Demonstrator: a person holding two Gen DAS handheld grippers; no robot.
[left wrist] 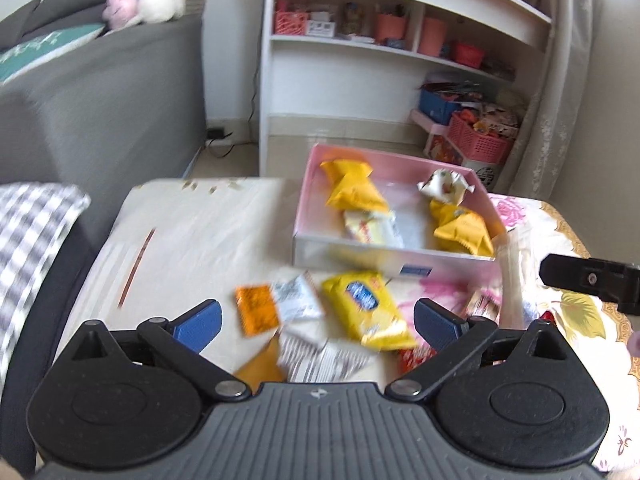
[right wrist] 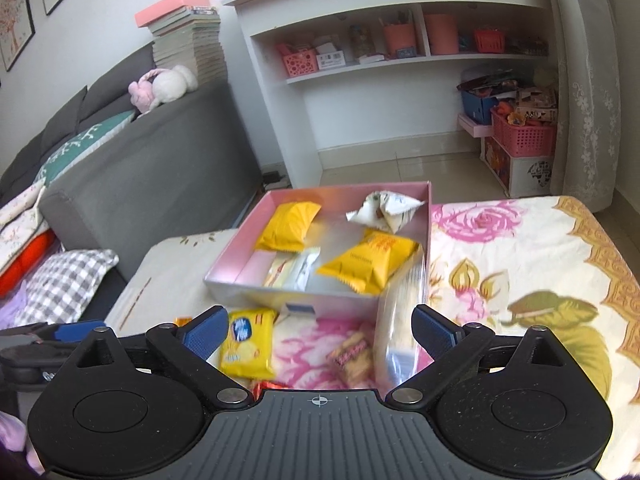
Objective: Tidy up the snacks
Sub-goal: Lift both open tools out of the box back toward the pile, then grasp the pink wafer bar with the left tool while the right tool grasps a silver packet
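2 grippers hang over the table, both spread wide and holding nothing. The left gripper (left wrist: 318, 320) sits above a loose heap of packets: an orange sachet (left wrist: 256, 309), a white sachet (left wrist: 298, 294) and a yellow biscuit pack (left wrist: 368, 308) lying between its blue pads. The right gripper (right wrist: 318, 330) brackets a tall clear sleeve of crackers (right wrist: 400, 320) that leans against the near right corner of the pink box (right wrist: 256, 288) — whether its top rests on the rim or has tipped inside, I cannot tell.

Risks, as I judge them from here:
- The sleeve is slick and stands tilted; a close from one side alone could push it over, or squeeze the crackers inside.
- The heap under the left gripper overlaps, so a pinch may catch 2 packets at once, or drag a neighbour across the floral cloth (right wrist: 520, 248).
- The yellow pack lies skewed to the jaws; gripping a corner could let it swing and drop short of the box.

Farther on, the box already holds 2 yellow pouches (right wrist: 288, 226) and a white wrapped snack (right wrist: 380, 210), with another pale pack — free floor is shrinking, and a careless drop could land on the rim and nudge the light box toward the table's far edge.
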